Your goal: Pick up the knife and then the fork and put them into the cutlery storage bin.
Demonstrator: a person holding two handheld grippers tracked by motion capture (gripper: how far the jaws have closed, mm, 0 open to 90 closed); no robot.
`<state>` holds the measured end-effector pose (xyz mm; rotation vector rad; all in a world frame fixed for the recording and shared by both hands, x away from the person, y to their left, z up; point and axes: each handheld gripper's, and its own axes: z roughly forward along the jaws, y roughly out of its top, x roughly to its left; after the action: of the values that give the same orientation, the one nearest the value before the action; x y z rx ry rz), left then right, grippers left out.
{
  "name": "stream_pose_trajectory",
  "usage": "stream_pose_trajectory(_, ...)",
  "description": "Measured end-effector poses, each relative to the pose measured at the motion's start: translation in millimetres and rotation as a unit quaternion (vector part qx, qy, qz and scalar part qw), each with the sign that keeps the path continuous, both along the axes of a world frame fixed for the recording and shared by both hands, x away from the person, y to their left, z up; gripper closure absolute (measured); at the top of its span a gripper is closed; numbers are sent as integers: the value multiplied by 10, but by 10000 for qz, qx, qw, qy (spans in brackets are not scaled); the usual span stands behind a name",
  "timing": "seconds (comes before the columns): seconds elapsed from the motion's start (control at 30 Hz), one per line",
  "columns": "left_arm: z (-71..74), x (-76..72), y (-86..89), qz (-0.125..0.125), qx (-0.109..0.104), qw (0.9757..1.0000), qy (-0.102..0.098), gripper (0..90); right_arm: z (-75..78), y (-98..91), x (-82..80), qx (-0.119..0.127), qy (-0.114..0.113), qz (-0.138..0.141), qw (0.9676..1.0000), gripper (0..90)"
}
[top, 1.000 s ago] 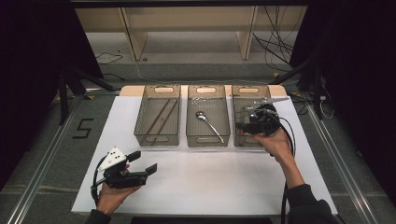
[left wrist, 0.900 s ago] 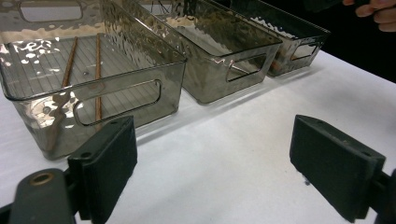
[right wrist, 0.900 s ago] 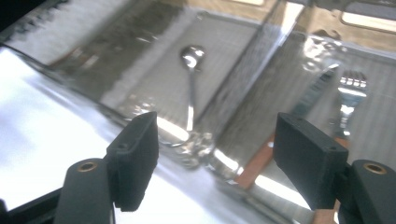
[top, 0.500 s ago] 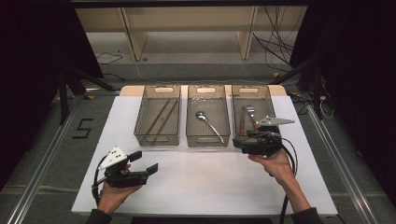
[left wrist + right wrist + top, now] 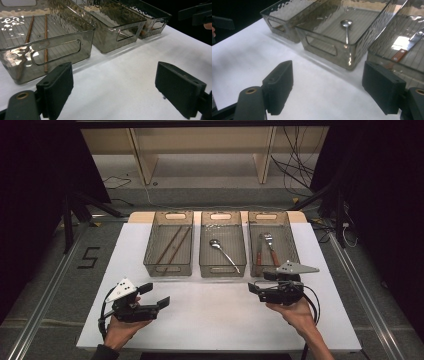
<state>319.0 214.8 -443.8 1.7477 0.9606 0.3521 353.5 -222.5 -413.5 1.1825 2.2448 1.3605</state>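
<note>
The white-topped bench (image 5: 220,315) carries three smoky clear plastic bins in a row, and the work in hand looks like sorting cutlery into them: the left bin (image 5: 168,270) holds two brown wooden chopsticks (image 5: 172,245), the middle bin (image 5: 222,269) a silver metal spoon (image 5: 223,254), and the right bin (image 5: 291,240) a wooden-handled fork (image 5: 270,247) lying beside a wooden-handled knife (image 5: 259,249). The step now seems to be the retreat after a drop, so the right gripper (image 5: 256,289) does well to back straight off the bin's near wall, staying low and level over the bare bench with its jaws spread and nothing between them, so no rim gets knocked. The left gripper (image 5: 156,301) rests by the bench's near left edge, jaws likewise released and empty. Against the earlier frames, the right gripper was over the right bin and has come back toward the person, its jaws having just been opening; the left gripper has kept its place
</note>
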Motion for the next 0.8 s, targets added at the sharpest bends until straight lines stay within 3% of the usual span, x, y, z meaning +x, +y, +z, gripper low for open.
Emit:
stream_pose_trajectory(0.6, 0, -29, -19, -101, -5, 9999, -27, 146, -182, -44, -293, 209, -234, 97, 9995, 220)
stream_pose_trajectory(0.8, 1, -32, -28, -144, 5, 9999, -13, 146, -232, -58, -311, 191, -209, 98, 9996, 216)
